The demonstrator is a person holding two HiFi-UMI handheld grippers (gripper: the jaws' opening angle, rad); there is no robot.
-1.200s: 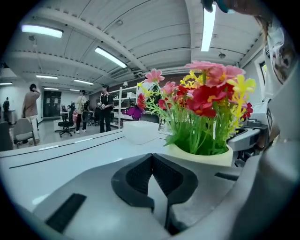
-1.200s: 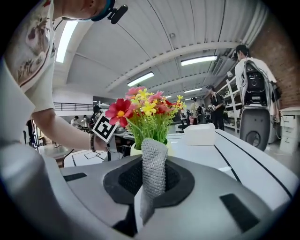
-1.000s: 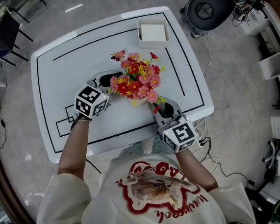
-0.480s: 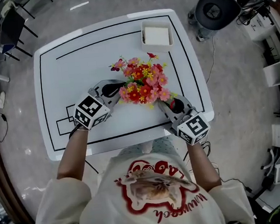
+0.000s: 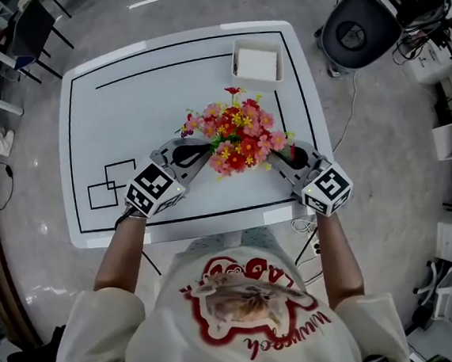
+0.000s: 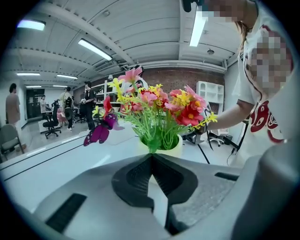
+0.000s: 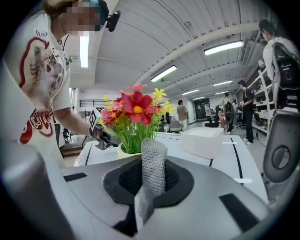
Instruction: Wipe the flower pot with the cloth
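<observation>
The flower pot is pale yellow [image 6: 165,146] and holds red, pink and yellow artificial flowers [image 5: 238,138], which hide it from the head view. It stands right of the middle of the white table [image 5: 124,114]. My left gripper [image 5: 204,155] is shut with nothing between its jaws, its tips just short of the pot's left side [image 6: 151,157]. My right gripper [image 5: 275,163] is at the pot's right side, shut on a grey knitted cloth [image 7: 152,171] that sticks up from the jaws. In the right gripper view the pot [image 7: 125,151] stands a little beyond the cloth.
A white square tray [image 5: 258,63] sits at the far right corner of the table. Black outlines are drawn on the tabletop, with small boxes [image 5: 111,185] at the near left. A black office chair [image 5: 359,30] stands right of the table, and people stand in the room behind.
My right gripper has moved from the table's front edge up to the pot's right side, carrying the cloth. The left gripper has stayed at the pot's left side.
</observation>
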